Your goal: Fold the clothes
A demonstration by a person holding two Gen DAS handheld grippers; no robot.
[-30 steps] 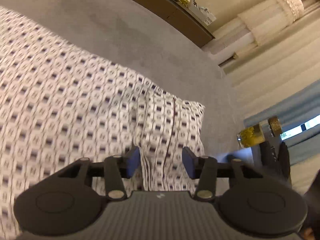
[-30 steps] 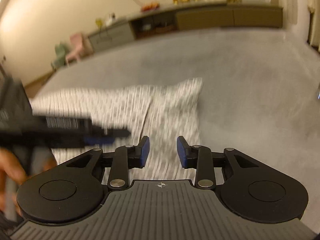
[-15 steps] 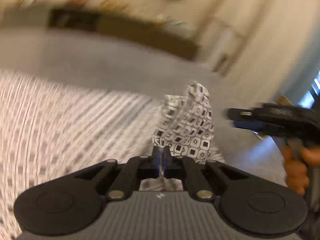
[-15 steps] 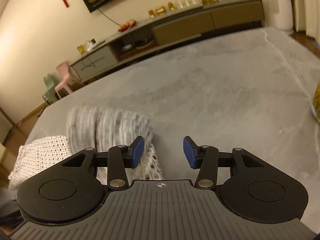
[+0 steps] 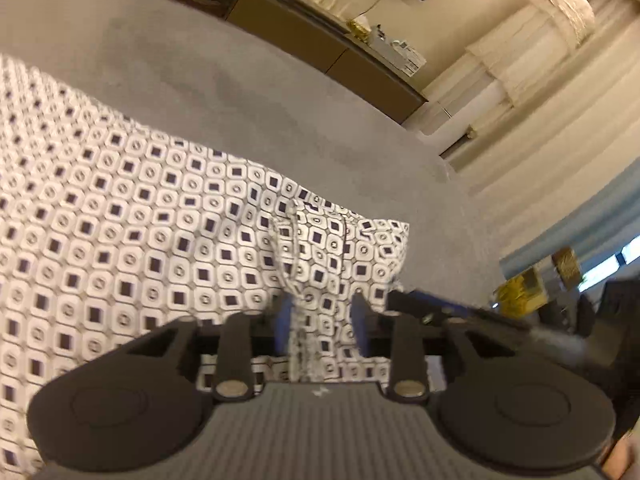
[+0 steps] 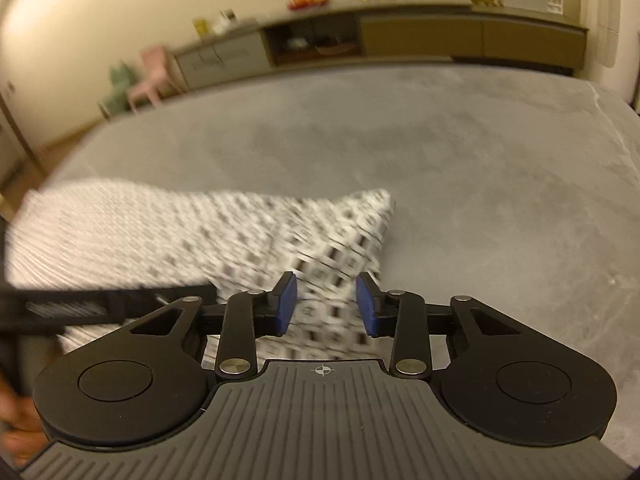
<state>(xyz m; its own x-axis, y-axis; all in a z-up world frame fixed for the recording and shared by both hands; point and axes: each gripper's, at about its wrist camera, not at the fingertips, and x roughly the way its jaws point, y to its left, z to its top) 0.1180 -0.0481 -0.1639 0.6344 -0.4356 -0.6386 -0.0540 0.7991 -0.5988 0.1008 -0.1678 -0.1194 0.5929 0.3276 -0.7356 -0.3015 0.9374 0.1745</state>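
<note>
— Half a second ago a lifted fold was pinched by the left gripper (image 5: 320, 330); now its blue pads are spread and the patterned garment (image 5: 168, 240) is laid flat on the grey surface (image 5: 240, 92).

— And the right gripper (image 6: 326, 304)?

— Spread as well, nothing held, hovering over the garment's near right corner. A fold seems just released; whether another fold is wanted cannot be settled. A fresh edge would have to be pinched.

— Any writing?

— None can be read.
</note>
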